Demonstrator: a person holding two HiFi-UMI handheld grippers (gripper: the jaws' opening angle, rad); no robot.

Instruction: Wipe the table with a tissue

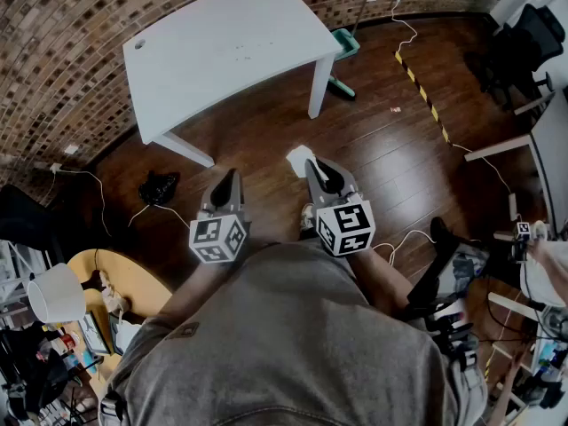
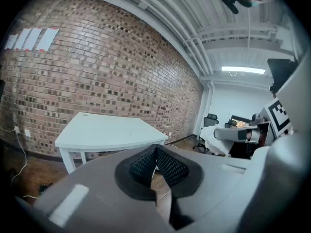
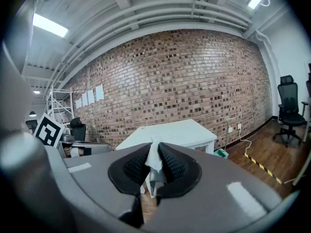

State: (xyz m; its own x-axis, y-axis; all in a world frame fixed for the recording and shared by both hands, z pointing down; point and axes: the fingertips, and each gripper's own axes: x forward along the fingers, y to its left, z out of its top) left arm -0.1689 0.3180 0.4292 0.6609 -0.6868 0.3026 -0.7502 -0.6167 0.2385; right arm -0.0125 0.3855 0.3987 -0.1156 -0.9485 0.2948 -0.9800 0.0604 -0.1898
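Observation:
A white table [image 1: 222, 47] stands against the brick wall, some way ahead of both grippers; it also shows in the left gripper view as the table [image 2: 104, 132] and in the right gripper view as the table [image 3: 170, 132]. My right gripper [image 1: 312, 164] is shut on a white tissue [image 1: 300, 160], which pokes out between the black pads as the tissue [image 3: 154, 161]. My left gripper [image 1: 224, 185] is held beside it over the wooden floor, jaws shut with nothing between the pads [image 2: 165, 166]. Both grippers hang in the air, short of the table.
A teal bin [image 1: 346, 44] sits by the table's right leg. Cables and a black bundle [image 1: 158, 187] lie on the dark wooden floor at left. Yellow-black tape [image 1: 422, 87] runs across the floor at right. Office chairs [image 1: 524, 47] stand far right.

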